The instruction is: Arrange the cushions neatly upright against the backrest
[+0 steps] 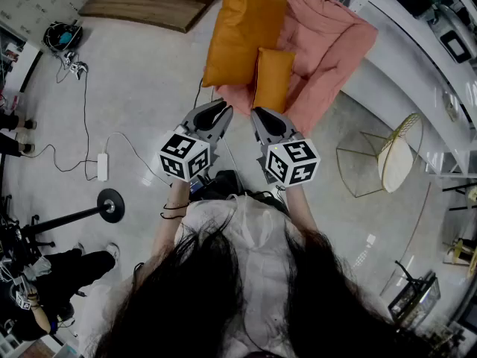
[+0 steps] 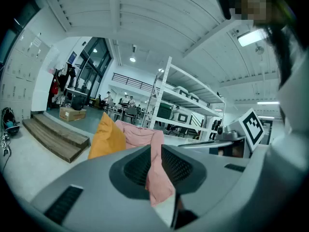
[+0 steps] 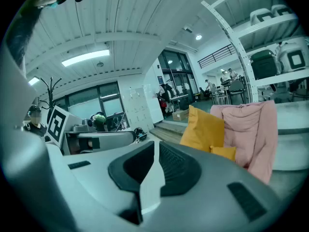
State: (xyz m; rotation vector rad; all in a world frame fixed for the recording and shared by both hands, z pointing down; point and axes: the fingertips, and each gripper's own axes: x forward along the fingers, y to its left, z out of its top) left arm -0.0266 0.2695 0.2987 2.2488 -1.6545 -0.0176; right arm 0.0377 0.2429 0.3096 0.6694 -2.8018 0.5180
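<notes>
Jaws of left tool (image 1: 220, 112) and right tool (image 1: 258, 115) together, holding nothing.

Pale, glossy floor (image 1: 134, 88) spreads beneath the left gripper (image 1: 221, 110) and the right gripper (image 1: 257, 115). Ahead and left of the left gripper lies a low wooden step platform (image 1: 149, 2), with tall dark-framed glazing (image 2: 89, 71) beyond it. White metal shelving (image 2: 181, 98) rises ahead and right of that gripper. Well right of the right gripper stands a wire-frame side table (image 1: 391, 159). Left of the left gripper, a white power strip (image 1: 102, 167) and a black round stand base (image 1: 112, 203) rest on the floor. Strip lights (image 3: 87, 58) glow in the ribbed white ceiling (image 2: 145, 13).
</notes>
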